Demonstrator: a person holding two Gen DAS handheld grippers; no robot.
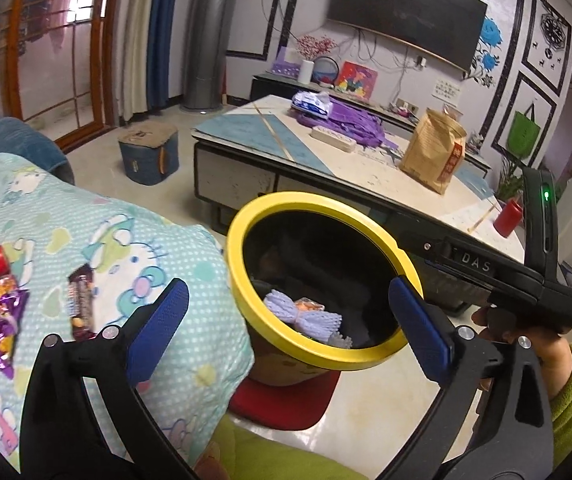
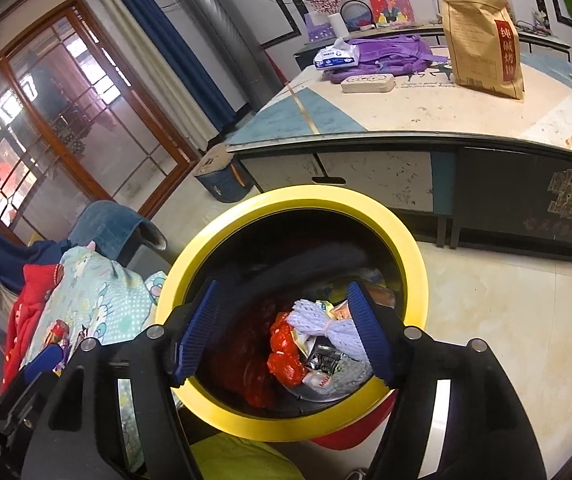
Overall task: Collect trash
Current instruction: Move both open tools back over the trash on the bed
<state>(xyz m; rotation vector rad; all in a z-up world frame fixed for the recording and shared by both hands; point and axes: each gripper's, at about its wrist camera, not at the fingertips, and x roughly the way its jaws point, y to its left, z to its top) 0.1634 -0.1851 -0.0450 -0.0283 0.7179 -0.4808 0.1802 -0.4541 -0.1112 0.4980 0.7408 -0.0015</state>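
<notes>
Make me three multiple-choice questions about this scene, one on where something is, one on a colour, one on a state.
1. Where does the white foam net lie?
A. on the table
B. inside the bin
C. on the cartoon blanket

2. What colour is the bin's rim?
A. yellow
B. green
C. white

3. How do the right gripper fingers stand?
A. clamped on a wrapper
B. shut with nothing between them
C. apart, holding nothing

Answers:
1 B, the net sits among the trash below the rim.
2 A, the ring around the bin's mouth is bright yellow.
3 C, both blue fingers stand apart over the bin's mouth, gripping nothing.
</notes>
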